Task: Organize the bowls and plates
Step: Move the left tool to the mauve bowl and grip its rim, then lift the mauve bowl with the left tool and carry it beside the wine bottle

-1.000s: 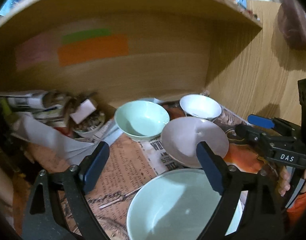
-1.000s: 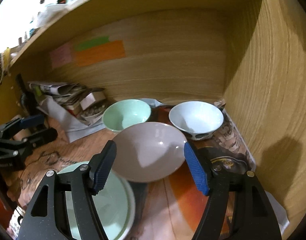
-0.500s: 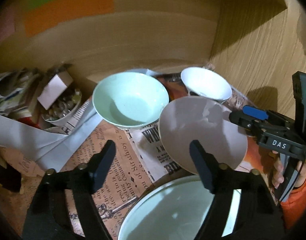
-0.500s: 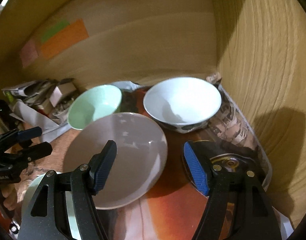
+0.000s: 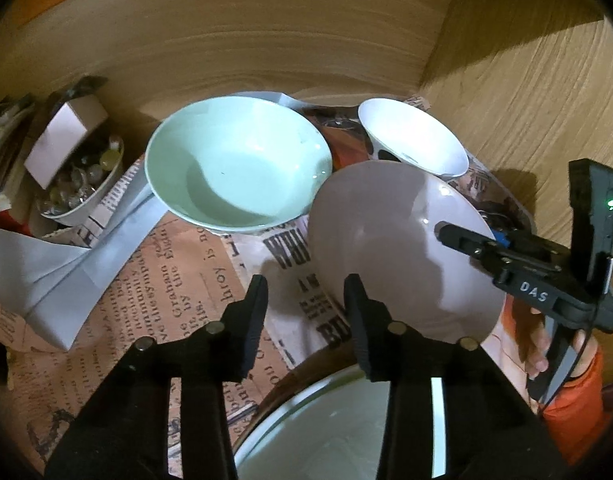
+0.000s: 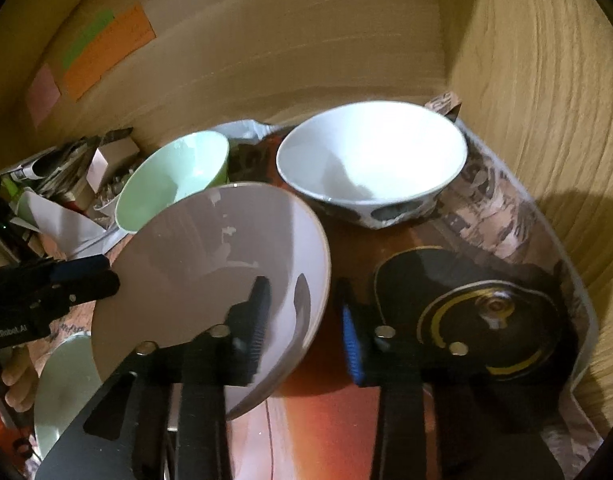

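Right gripper (image 6: 302, 320): jaws have just been closing and now stand narrow astride the right-hand rim of the grey plate (image 6: 210, 280), one finger over the plate's inner face, the other outside the rim; whether the pads already press on the rim cannot be told. In the left wrist view this gripper (image 5: 450, 234) reaches over the far right edge of the same plate (image 5: 402, 256), carried by a hand (image 5: 540, 344) in an orange sleeve (image 5: 574, 408).

Left gripper (image 5: 304, 308): jaws have likewise just been closing and stand narrow, with only newspaper (image 5: 186, 280) seen between them; its right finger lies just beside the plate's left rim, contact not discernible.

Grey plate: tilted, in the middle of the newspaper-lined wooden shelf. Behind it to the left, a pale green bowl (image 5: 238, 168), its rim touching or just overlapped by the plate. Behind it to the right, a white bowl (image 6: 370, 160) near the shelf corner. In front of the plate, below the left gripper, a large pale green plate (image 5: 338, 432). Right of the plate, a dark round printed picture with gold lines (image 6: 474, 312) on the paper lining. Well to the left of the plate, a small dish of glass beads (image 5: 78, 184) with a pale card box (image 5: 66, 138) resting on it, and folded white paper (image 5: 46, 276).
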